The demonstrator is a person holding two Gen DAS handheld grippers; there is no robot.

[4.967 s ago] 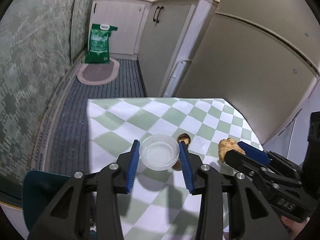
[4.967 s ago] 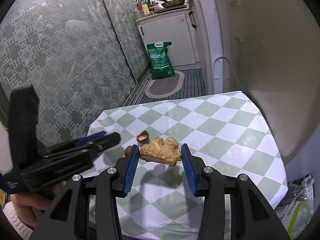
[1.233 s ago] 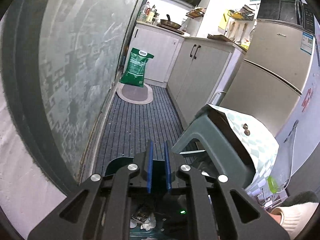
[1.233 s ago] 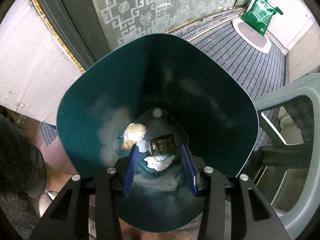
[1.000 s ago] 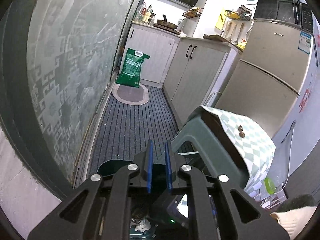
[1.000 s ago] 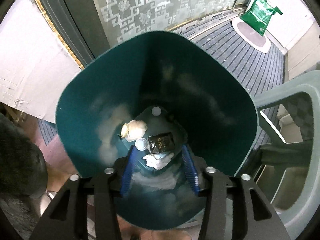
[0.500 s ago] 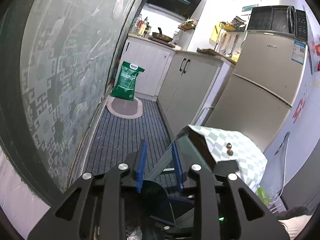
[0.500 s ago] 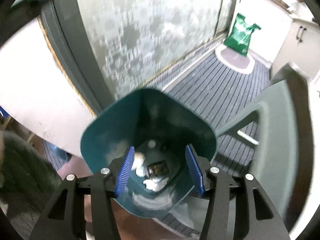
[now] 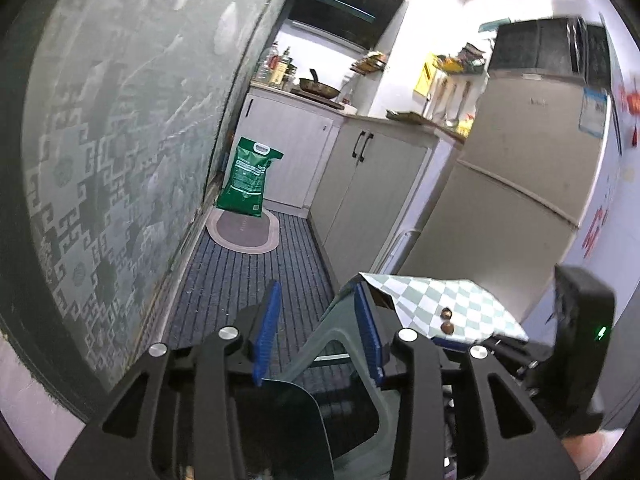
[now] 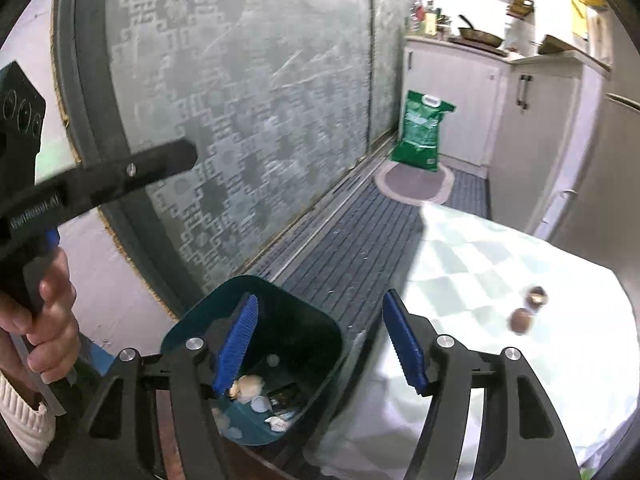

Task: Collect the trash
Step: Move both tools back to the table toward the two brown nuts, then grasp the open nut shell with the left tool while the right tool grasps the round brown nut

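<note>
1. Filling the left of both views: patterned frosted glass door (image 10: 240, 120), dark-framed, running along a ribbed grey floor mat (image 9: 240, 276) toward white kitchen cabinets (image 9: 372, 184) and a pale fridge (image 9: 520, 200).
2. Standing on the right: small surface (image 10: 500, 264) draped in a green-and-white checked cloth, grey plastic frame showing under it in the left wrist view.
3. Sitting on the floor between door and surface: teal plastic bin (image 10: 200, 320), squarish with rounded corners, holding the collected trash (image 10: 256, 396) at its bottom: pale crumpled scraps, a small round lid, a dark packet.
4. Leaning upright at the far end of the mat, behind an oval rug: green sack (image 9: 249, 178).
5. Hovering above the bin's near rim, angled downward: right tongs (image 10: 320, 344), blue ribbed pads spread wide, having just been opening, nothing between them.
6. Pointing slightly downward over the floor beside the surface's edge: left tongs (image 9: 318, 332), pads moderately apart, having just been opening, nothing pinched; the surface's grey leg showing behind the gap.
7. Gripping the left tool's handle at the left edge of the right wrist view: left hand (image 10: 44, 320), fingers curled, white knit cuff at the wrist.
8. Lying close together on the checked cloth, still uncollected: two small brown nut shells (image 10: 528, 308), rounded.
</note>
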